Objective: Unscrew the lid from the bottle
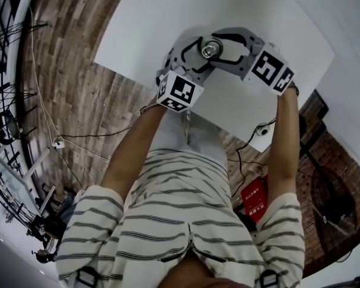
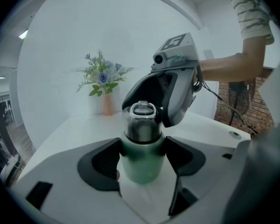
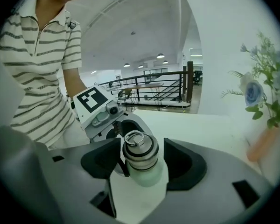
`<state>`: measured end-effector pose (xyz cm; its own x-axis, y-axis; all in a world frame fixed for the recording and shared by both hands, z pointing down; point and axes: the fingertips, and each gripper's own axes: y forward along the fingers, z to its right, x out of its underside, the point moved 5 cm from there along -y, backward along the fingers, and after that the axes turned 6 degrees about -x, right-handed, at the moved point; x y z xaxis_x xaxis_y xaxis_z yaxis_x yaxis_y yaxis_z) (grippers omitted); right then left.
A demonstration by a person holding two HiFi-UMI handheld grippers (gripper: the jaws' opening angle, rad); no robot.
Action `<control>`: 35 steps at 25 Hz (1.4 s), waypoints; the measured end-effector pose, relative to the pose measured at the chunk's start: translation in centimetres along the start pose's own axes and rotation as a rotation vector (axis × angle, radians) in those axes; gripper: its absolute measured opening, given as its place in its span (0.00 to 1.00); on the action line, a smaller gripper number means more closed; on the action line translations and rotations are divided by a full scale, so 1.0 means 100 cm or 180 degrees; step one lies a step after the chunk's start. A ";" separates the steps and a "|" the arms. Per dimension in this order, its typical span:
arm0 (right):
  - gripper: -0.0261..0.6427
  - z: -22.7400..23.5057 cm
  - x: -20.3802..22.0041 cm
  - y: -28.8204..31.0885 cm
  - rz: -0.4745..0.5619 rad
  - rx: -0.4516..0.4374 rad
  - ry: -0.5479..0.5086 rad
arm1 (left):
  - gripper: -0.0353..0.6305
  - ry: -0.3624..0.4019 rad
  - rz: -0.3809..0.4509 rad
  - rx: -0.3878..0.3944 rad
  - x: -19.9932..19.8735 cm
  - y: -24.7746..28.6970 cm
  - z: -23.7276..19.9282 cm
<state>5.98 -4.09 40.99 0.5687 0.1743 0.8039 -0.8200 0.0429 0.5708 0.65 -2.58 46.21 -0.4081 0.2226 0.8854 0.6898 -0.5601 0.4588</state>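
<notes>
A bottle with a pale green body (image 2: pixel 142 164) and a steel lid (image 2: pixel 141 122) with a ring handle stands upright on the white table (image 1: pixel 168 17). My left gripper (image 2: pixel 142 158) is shut on the green body, both pads pressed on its sides. My right gripper (image 3: pixel 142 157) reaches in from the opposite side at lid (image 3: pixel 140 152) height. Its jaws stand either side of the lid, with a slim gap showing at the right pad, so it is open. From above in the head view, the lid (image 1: pixel 209 50) shows between both grippers, left (image 1: pixel 201 57) and right (image 1: pixel 221 50).
A slim vase of blue and white flowers (image 2: pixel 102 78) stands at the table's far side, also showing as the vase of flowers (image 3: pixel 263 139) at the right. The table's near edge runs just behind the grippers. Cables and a red object (image 1: pixel 254 198) lie on the floor.
</notes>
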 end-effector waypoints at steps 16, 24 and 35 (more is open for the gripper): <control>0.52 -0.025 0.002 0.013 0.1112 0.2180 0.1090 | 0.52 -0.0011 -0.0025 -0.0021 0.004 0.001 -0.003; 0.45 -0.022 0.004 0.018 0.1182 0.2511 0.1272 | 0.51 -0.0020 -0.0021 -0.0034 0.003 0.000 -0.003; 0.44 -0.021 0.006 0.014 0.1152 0.2232 0.1089 | 0.51 -0.0013 -0.0018 -0.0025 0.003 0.000 -0.003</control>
<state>5.06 -1.86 41.92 0.1368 0.3518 0.9260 -0.6534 -0.6705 0.3513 0.37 -2.78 46.43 -0.4096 0.2290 0.8831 0.6828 -0.5649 0.4632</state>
